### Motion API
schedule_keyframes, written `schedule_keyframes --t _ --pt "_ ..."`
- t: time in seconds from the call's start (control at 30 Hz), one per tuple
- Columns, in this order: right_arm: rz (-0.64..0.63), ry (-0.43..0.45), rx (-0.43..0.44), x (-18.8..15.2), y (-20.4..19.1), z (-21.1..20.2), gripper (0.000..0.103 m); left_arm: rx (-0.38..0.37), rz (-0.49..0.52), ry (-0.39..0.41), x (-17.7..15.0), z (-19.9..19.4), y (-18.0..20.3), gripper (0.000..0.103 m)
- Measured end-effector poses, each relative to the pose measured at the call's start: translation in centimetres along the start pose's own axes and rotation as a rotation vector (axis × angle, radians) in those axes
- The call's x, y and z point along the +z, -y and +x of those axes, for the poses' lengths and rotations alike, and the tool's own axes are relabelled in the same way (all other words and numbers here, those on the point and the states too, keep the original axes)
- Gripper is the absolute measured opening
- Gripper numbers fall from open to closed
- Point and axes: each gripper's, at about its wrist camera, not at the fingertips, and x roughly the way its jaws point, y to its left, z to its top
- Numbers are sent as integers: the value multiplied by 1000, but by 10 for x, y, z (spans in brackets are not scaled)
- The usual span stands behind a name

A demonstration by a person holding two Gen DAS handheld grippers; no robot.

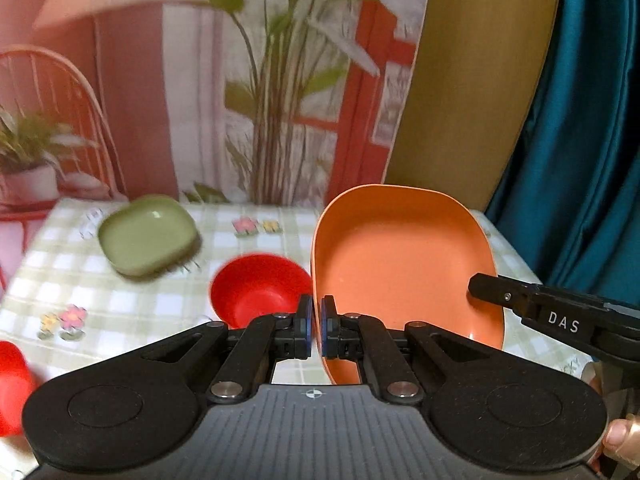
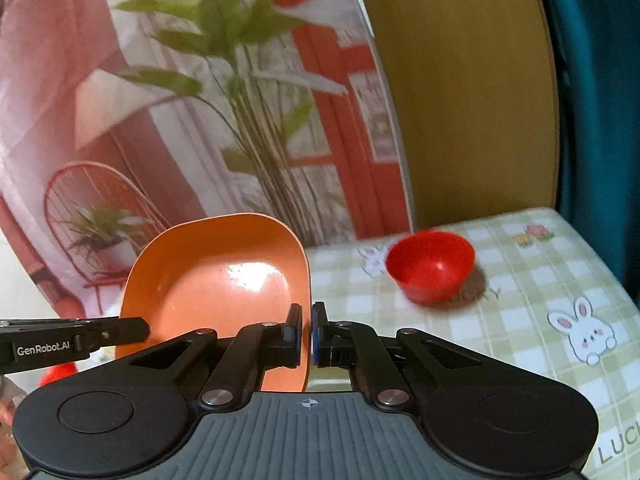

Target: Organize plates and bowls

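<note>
An orange square plate (image 1: 400,264) (image 2: 216,280) hangs tilted above the checked tablecloth, held by both grippers at opposite rims. My left gripper (image 1: 316,328) is shut on its left rim; its black finger also shows at the left in the right wrist view (image 2: 120,332). On the plate's right rim my right gripper (image 2: 307,332) is shut too, and it reaches in from the right in the left wrist view (image 1: 486,288). A green square plate (image 1: 148,234) lies at the far left of the table. Just left of the orange plate stands a red bowl (image 1: 256,288).
Another red bowl (image 2: 430,264) stands on the tablecloth (image 2: 520,300) to the right, and a red shape (image 1: 10,384) shows at the left edge. A printed backdrop (image 1: 200,100), a wooden panel (image 1: 472,80) and a teal curtain (image 1: 580,140) stand behind the table.
</note>
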Motion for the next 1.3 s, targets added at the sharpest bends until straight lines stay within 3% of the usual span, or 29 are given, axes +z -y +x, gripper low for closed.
schedule_keyframes --t 0.2,0.57,1.03,1.3 --pt "44 -71 -34 -20 26 25 4 3 33 -98 -18 44 7 5" --pt "92 -167 -67 -45 56 46 4 -2 87 -205 -36 79 22 6" --pt "82 -190 -86 -53 59 57 5 33 127 -247 -43 96 26 7" --pt "76 -200 -101 -52 61 61 11 42 138 -265 -43 103 26 12"
